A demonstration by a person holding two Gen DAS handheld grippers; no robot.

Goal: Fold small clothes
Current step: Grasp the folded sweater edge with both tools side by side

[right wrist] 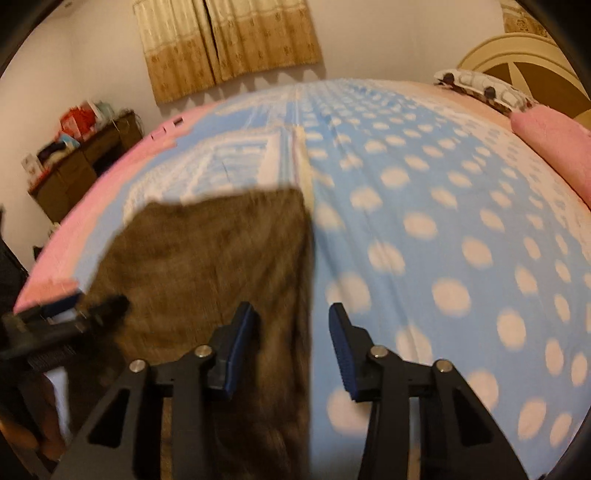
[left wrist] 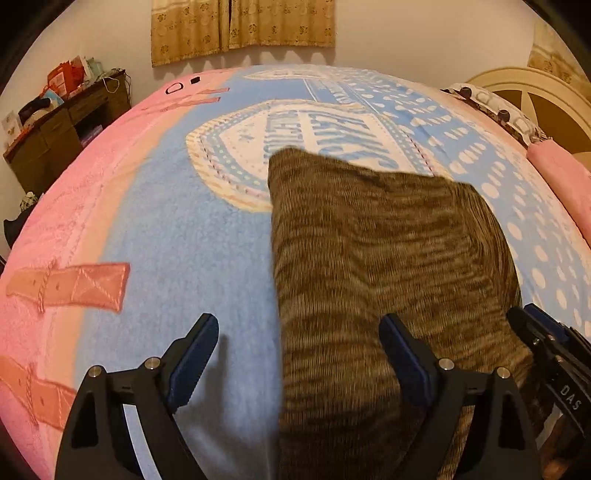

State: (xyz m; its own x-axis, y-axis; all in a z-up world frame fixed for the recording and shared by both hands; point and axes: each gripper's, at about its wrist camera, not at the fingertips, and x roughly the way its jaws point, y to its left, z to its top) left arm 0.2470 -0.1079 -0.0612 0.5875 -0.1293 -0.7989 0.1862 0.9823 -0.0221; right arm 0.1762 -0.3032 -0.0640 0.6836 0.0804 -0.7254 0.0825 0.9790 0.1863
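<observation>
A brown heathered garment [left wrist: 388, 258] lies folded flat in a long rectangle on the bed, also blurred in the right wrist view [right wrist: 207, 258]. My left gripper [left wrist: 297, 325] stands wide open over the garment's left edge, its left finger above bare blanket and its right finger above the cloth. My right gripper [right wrist: 291, 310] is open, and the garment's right edge runs under the gap between its pads. Nothing is pinched in either. Each gripper shows at the edge of the other's view: the right gripper [left wrist: 532, 325] and the left gripper [right wrist: 107, 302].
The bed carries a blue blanket [right wrist: 424, 229] with white dots and a pink border [left wrist: 66, 229]. A pink pillow [right wrist: 554, 147] and a patterned pillow [left wrist: 495, 110] lie by the headboard [left wrist: 535, 92]. A cluttered wooden desk [left wrist: 62, 129] stands at the far left, under a curtain [left wrist: 240, 26].
</observation>
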